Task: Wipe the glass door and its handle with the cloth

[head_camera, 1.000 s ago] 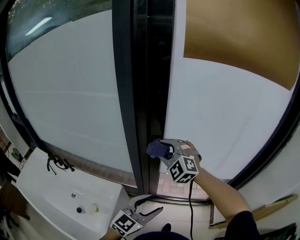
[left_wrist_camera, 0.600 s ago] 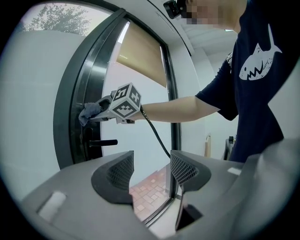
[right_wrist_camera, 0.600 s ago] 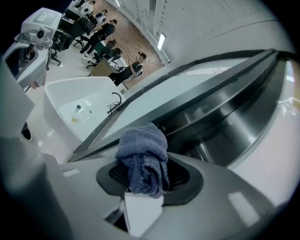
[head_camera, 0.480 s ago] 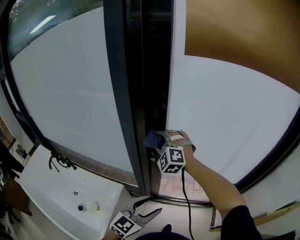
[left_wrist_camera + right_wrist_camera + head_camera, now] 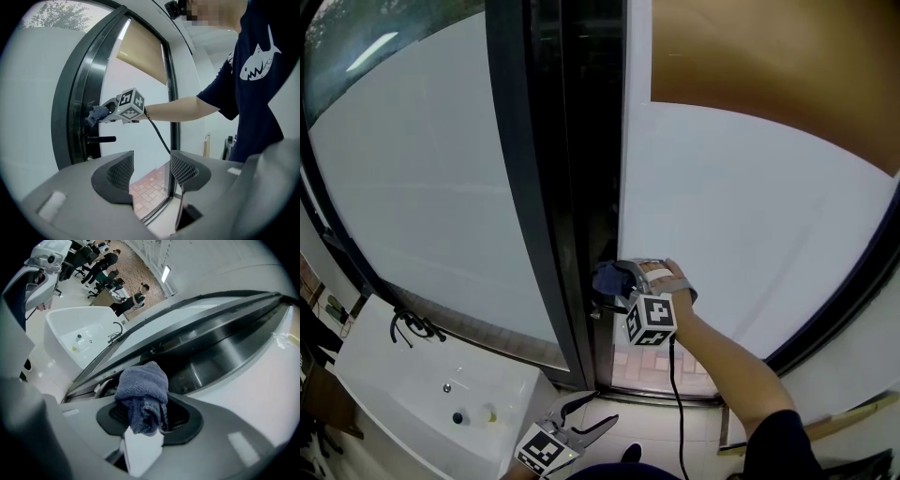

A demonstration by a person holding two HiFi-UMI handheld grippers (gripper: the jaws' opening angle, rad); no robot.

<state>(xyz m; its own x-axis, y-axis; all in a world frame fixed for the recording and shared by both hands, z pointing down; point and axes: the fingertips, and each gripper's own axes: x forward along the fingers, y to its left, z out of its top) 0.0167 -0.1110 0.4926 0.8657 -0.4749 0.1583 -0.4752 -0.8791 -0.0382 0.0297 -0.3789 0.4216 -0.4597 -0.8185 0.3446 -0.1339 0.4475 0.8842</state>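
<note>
My right gripper is shut on a bunched blue-grey cloth and holds it against the dark door frame, at the edge of the frosted glass door. In the right gripper view the cloth bulges out between the jaws of that gripper, close to the dark channel of the frame. The left gripper view shows the black door handle just below the cloth. My left gripper hangs low near the floor, open, nothing between its pads.
A white basin with a black tap stands at the lower left. A brown blind covers the top of the right pane. A wooden strip leans at the lower right. A person's arm and dark shirt fill the left gripper view's right side.
The right gripper with the cloth has moved a little up and left along the door's edge. The left gripper has stayed low and open.
</note>
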